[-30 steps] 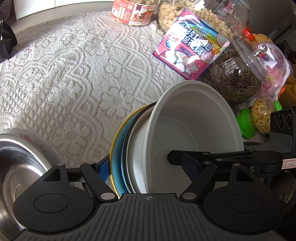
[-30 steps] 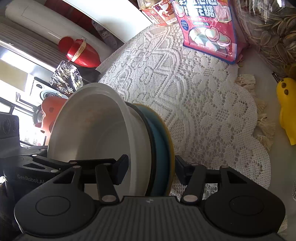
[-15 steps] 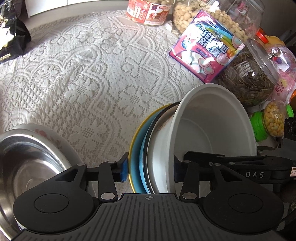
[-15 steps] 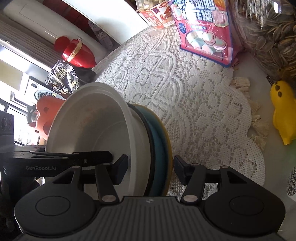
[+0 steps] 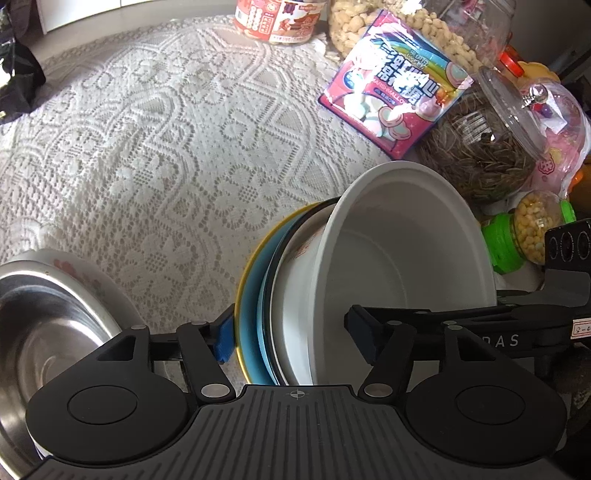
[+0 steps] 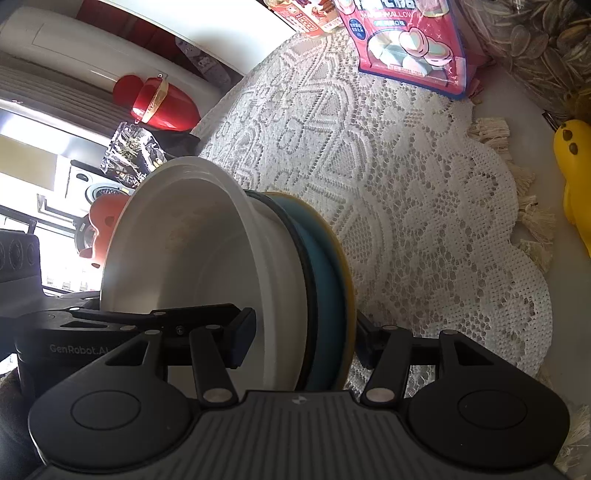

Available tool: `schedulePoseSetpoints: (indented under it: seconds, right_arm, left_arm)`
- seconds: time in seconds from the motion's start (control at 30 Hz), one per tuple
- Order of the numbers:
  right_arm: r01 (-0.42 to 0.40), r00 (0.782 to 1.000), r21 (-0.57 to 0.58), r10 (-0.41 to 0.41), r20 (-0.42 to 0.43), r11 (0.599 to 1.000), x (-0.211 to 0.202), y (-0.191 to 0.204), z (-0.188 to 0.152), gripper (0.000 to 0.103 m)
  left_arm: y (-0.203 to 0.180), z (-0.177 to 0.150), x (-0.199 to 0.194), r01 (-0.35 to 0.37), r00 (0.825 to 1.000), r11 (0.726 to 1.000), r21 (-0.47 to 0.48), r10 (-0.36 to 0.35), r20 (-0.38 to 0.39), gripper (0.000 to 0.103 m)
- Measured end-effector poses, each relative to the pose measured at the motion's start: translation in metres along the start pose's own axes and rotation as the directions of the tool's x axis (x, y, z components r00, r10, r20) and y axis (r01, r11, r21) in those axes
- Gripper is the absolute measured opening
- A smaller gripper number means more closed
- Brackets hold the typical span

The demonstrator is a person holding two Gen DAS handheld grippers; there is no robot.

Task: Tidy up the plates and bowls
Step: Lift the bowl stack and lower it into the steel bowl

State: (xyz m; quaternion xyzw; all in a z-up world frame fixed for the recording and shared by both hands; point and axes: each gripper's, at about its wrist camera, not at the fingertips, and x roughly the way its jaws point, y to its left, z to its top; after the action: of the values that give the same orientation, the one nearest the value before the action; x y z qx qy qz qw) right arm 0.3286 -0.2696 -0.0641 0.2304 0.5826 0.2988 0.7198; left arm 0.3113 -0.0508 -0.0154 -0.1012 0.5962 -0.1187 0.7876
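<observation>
- Left gripper (image 5: 290, 338) and right gripper (image 6: 303, 341) both clamping nested stack (image 5: 295, 295): white bowl (image 5: 410, 266), blue plate (image 5: 251, 295).
- Stack now shifting away from steel bowl (image 5: 44, 332), held above lace cloth (image 5: 155, 155); carry continuing.

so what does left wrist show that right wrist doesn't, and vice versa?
Only left wrist: a steel bowl nested in a floral bowl at lower left, a peanut jar, a corn jar with a green lid.

Only right wrist: a red object, a yellow toy, the cloth's tassels.

Both: the stack held on edge, white bowl against a blue plate with a yellow rim, both grippers, left and right, clamped across it, the marshmallow bag, the lace cloth.
</observation>
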Motion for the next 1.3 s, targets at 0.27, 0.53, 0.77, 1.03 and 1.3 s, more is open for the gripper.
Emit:
schedulePoseSetpoints:
  seconds: [0.27,0.53,0.77,1.03,1.3]
  right_arm:
    - [0.041,0.999,-0.013,-0.041,0.01,0.999,-0.002,0.009,-0.005,0.056]
    - [0.063,0.998,0.027,-0.063,-0.006,0.998,-0.001,0.013,-0.004,0.056]
    - [0.072,0.997,0.043,-0.071,-0.03,0.996,0.003,0.023,-0.004,0.056]
    - [0.079,0.997,0.027,-0.079,-0.002,0.996,-0.001,0.043,0.0,0.056]
    - [0.067,0.997,-0.072,-0.064,0.046,0.995,-0.005,0.107,0.008,0.056]
  left_arm:
    - [-0.001,-0.002,-0.002,-0.002,1.0,1.0,0.005,0.002,0.001,0.067]
    - [0.005,-0.001,-0.004,0.017,1.0,1.0,-0.019,-0.017,-0.007,0.066]
    - [0.012,-0.004,-0.011,0.028,1.0,0.999,-0.027,-0.028,-0.002,0.067]
    - [0.02,-0.003,-0.03,0.038,0.999,0.999,-0.04,-0.036,0.038,0.066]
    - [0.043,-0.012,-0.09,0.023,0.988,0.998,-0.058,-0.014,0.154,0.066]
